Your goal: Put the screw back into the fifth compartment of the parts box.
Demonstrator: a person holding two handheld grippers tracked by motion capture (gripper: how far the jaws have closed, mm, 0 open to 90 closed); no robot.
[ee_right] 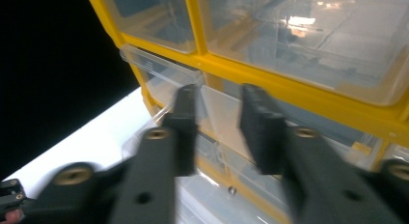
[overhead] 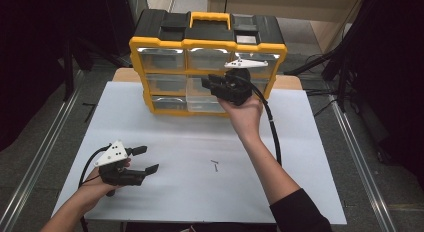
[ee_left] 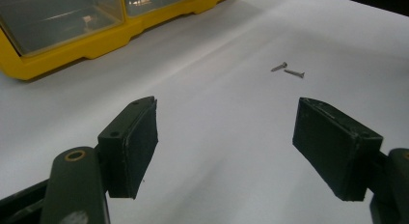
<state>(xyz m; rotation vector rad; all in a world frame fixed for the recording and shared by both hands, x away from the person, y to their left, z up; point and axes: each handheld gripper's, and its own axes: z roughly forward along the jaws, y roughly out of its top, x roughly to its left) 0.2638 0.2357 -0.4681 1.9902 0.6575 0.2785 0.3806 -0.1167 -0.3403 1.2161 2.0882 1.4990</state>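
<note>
A yellow and black organizer point(overhead: 207, 44) with clear drawers stands at the back of the white table point(overhead: 300, 157). My right gripper point(overhead: 208, 83) reaches into its middle row. In the right gripper view the jaws point(ee_right: 220, 91) stand a little apart on either side of the front wall of a clear drawer point(ee_right: 217, 120) that sticks out of the yellow frame point(ee_right: 270, 79); the pads do not press on it. My left gripper point(overhead: 148, 158) rests low at the front left, wide open with nothing between its jaws point(ee_left: 226, 105). Two small screws point(overhead: 215, 165) lie on the table ahead of it point(ee_left: 288, 70).
The organizer's lower yellow edge point(ee_left: 72, 45) lies at the far left of the left gripper view. The right gripper's cable point(overhead: 274, 137) curves across the table's right side. Metal rails point(overhead: 47, 142) run along both sides of the table.
</note>
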